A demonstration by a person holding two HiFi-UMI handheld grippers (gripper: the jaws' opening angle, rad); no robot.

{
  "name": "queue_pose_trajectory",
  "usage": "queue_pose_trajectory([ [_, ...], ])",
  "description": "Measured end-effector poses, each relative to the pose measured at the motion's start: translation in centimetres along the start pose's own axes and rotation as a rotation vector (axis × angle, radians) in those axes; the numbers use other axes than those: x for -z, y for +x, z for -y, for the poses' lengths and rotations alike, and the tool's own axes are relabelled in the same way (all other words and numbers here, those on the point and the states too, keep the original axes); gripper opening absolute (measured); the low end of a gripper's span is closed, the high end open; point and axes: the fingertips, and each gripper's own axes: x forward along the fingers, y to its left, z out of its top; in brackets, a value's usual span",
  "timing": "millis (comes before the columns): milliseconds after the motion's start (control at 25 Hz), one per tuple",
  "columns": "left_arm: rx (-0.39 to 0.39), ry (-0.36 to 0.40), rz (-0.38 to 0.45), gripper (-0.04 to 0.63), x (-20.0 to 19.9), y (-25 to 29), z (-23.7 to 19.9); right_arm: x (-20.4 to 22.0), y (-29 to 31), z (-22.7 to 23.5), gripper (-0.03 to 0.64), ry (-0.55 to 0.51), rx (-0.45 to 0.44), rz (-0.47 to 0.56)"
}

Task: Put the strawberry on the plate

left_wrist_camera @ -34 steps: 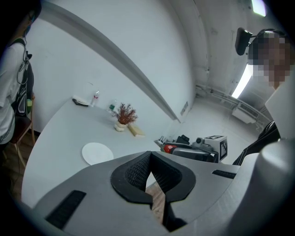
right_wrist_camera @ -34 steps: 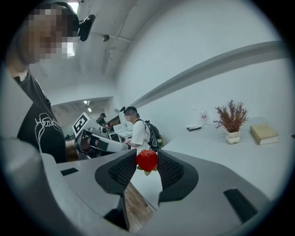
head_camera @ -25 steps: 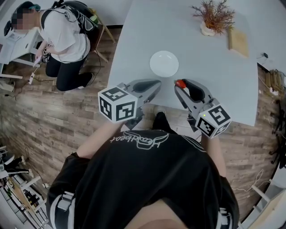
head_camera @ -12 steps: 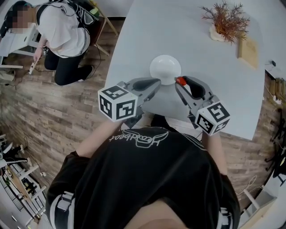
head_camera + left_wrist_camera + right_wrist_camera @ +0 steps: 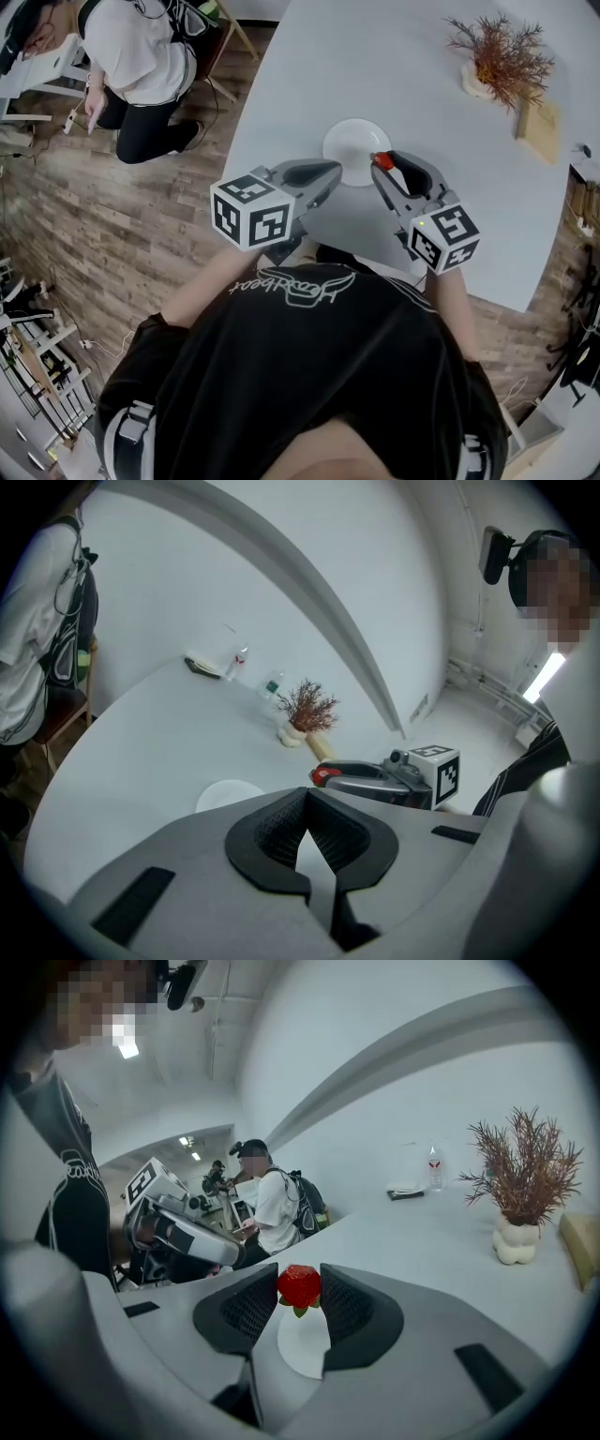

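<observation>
Head view, read from left to right. At far left a person (image 5: 141, 56) in a white top crouches on the plank floor (image 5: 112, 216), well apart from the pale table (image 5: 394, 75). The table's left edge runs down and inward from the top of the view to pass just under my left gripper (image 5: 330, 173). That gripper hangs over the near edge with its jaws closed tip to tip and nothing between them; its own view shows only bare tabletop through the gap behind the pads. Just beside its tips lies the white plate (image 5: 349, 141), set near the table's near edge, with floor on its left and open table beyond it. The strawberry (image 5: 381, 161) sits at the plate's near right rim, clamped between the pads of my right gripper (image 5: 300, 1288). In the right gripper view the red fruit is pinched at the jaw tips with its green leaves pointing down, and the white of the plate shows directly beneath it; whether fruit and plate touch I cannot tell. Beyond and to the right of the plate, a broad stretch of tabletop lies bare up to the dried plant (image 5: 502, 61) in its pale vase. A wooden block (image 5: 537, 127) lies just beside it, near the table's right edge.
</observation>
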Motion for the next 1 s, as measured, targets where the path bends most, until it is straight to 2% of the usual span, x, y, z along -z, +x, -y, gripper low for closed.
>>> queue_pose_trajectory([
  [280,-0.026,-0.018,-0.006,0.008,-0.3,0.3,-1.7,2.1,3.3,1.4,0.135,-0.126,0.023,-0.113],
  [640,-0.059,-0.062,-0.02,0.008,0.5,0.4,-4.2,5.4,7.0,3.1,0.135,-0.121,0.004,-0.221],
  [1000,-0.096,-0.092,-0.023,0.008,1.3,0.5,-6.2,9.1,9.4,4.1,0.135,-0.209,0.023,-0.373],
])
